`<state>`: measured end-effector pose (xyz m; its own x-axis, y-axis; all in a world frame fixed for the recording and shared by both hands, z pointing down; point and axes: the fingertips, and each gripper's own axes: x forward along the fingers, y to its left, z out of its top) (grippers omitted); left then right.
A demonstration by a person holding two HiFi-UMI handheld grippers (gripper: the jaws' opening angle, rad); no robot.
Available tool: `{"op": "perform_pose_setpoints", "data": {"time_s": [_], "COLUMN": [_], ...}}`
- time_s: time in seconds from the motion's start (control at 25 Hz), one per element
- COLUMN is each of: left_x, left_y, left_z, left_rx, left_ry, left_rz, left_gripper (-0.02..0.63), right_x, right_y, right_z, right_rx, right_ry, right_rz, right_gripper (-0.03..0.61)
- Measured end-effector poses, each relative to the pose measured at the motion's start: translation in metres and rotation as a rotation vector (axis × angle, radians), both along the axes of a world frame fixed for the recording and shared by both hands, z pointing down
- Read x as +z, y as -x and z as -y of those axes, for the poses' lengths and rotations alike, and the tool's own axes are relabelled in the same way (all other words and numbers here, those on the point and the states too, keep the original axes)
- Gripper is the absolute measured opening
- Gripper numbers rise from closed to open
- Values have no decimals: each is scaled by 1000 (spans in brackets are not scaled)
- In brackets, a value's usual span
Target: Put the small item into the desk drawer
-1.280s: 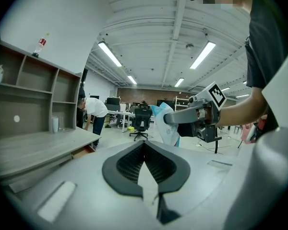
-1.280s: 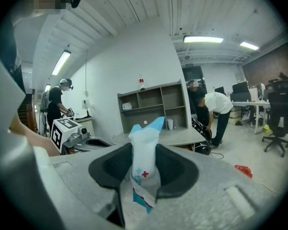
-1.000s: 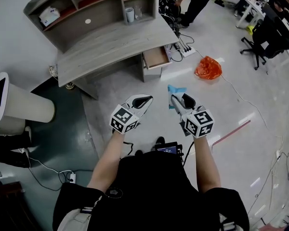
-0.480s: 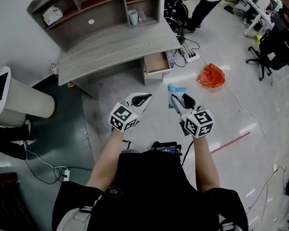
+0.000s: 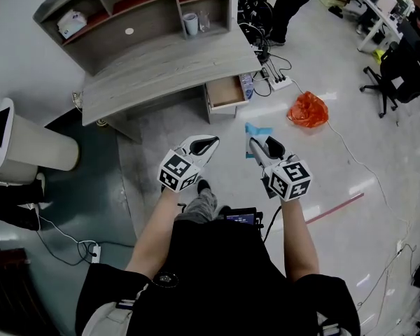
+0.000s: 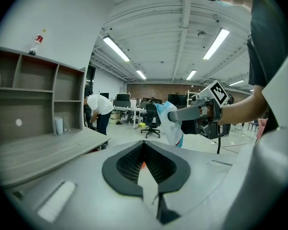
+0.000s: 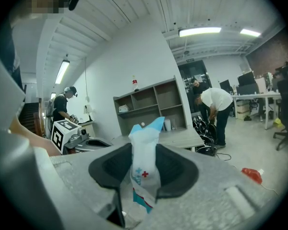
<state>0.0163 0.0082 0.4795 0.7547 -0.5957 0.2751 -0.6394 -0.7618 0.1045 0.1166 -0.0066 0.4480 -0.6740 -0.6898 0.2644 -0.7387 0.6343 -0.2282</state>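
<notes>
Packet in our right gripper, open drawer well ahead

We hold the packet clamped in the right gripper. Its long axis runs along the jaws, and its blue top sticks out past the tips toward the far side. The left gripper has its jaws pressed together on nothing and hangs level with the right one, just to its left. The drawer stands pulled out under the right end of the desk, well apart from both grippers, far and a little left of the packet. We judge the coming move to be a long reach forward, bearing slightly left, with the right arm carrying the packet over the drawer's open top.
</notes>
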Motion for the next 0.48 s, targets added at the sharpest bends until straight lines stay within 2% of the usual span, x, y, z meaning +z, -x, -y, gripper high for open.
{"op": "perform_pose_setpoints", "data": {"time_s": [0.24, 0.48], "left_x": [14, 20], "left_y": [-4, -11], "left_z": [24, 70], "left_rx": [17, 39], "left_ry": [18, 27], "left_rz": [-14, -34], "left_gripper": [3, 3], "right_x": [8, 10], "right_y": [-2, -8], "right_z": [22, 62], "right_rx": [12, 32], "right_ry": [8, 15], "right_rz": [-14, -40], "right_gripper": [156, 156]}}
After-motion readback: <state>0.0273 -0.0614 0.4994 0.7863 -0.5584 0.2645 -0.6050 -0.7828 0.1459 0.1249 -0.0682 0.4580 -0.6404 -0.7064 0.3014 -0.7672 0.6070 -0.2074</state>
